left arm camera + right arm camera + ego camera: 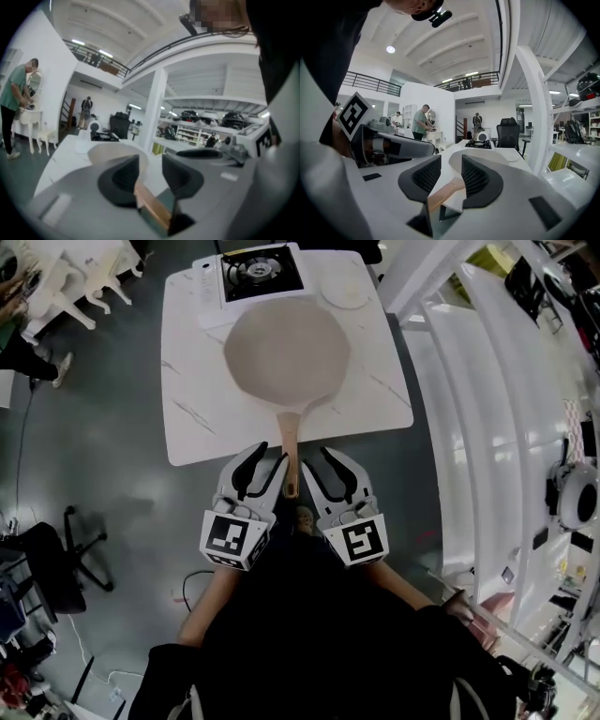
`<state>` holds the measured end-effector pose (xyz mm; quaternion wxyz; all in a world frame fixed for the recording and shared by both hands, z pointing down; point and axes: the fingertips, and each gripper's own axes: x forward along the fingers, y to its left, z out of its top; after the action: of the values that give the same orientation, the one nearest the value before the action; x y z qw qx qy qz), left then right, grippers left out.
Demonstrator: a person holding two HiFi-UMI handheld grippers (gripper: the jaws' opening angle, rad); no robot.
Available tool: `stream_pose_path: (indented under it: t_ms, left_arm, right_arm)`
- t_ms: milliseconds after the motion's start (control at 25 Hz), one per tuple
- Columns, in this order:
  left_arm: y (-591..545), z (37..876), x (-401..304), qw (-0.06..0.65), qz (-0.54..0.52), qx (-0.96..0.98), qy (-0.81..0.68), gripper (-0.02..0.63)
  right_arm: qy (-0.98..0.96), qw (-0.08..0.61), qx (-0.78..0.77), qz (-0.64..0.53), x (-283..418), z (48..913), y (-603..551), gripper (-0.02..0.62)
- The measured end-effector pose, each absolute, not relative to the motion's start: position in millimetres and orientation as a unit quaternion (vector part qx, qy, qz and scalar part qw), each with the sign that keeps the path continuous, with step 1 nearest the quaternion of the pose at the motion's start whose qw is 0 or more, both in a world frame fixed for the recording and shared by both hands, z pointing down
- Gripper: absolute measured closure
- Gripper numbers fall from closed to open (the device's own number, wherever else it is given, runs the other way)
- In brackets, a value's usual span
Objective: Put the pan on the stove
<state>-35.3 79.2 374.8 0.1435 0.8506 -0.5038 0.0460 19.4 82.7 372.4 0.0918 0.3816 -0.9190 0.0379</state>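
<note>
Both forearms reach forward, carrying the left gripper and the right gripper side by side just off the near edge of the white marble-patterned worktop. Their tips angle toward each other and tilt slightly down. Each gripper's jaws stand apart and grasp nothing. The light wooden handle lies between the two grippers and shows through each jaw gap. One round beige frying pan rests mid-worktop, just in front of one black single-burner gas stove at the far edge. One round white plate sits just beside the stove.
</note>
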Motion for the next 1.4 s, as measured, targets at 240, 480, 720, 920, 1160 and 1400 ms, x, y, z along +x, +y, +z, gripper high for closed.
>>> stream_pose_path:
  t_ms: [240, 480, 720, 920, 1160, 1400]
  left_arm:
    - [52.2, 423.0, -30.7, 0.193, 0.059, 0.869, -0.452, 0.443]
    - [35.8, 460.4, -31.5, 0.258, 0.08, 0.876, -0.4, 0.415]
    - [30.3, 484.1, -26.0, 0.325, 0.084, 0.878, -0.342, 0.364]
    - [34.3, 501.6, -17.3, 0.423, 0.056, 0.858, -0.287, 0.323]
    - [41.1, 516.4, 0.9, 0.483, 0.05, 0.85, -0.203, 0.294]
    - [40.6, 525.7, 11.4, 0.545, 0.022, 0.825, -0.149, 0.29]
  right_arm:
    - [-0.92, 0.113, 0.371, 0.06, 12.9, 406.9, 67.4, 0.491]
    - [-0.91, 0.146, 0.374, 0.099, 10.7, 439.2, 54.2, 0.489]
    - [-0.909, 0.16, 0.34, 0.183, 9.2, 466.2, 58.9, 0.436]
    - [-0.905, 0.157, 0.281, 0.279, 9.8, 484.5, 71.6, 0.385]
    - [-0.89, 0.166, 0.194, 0.378, 1.3, 508.2, 90.9, 0.367]
    - [-0.871, 0.161, 0.12, 0.447, -10.8, 516.1, 97.4, 0.364]
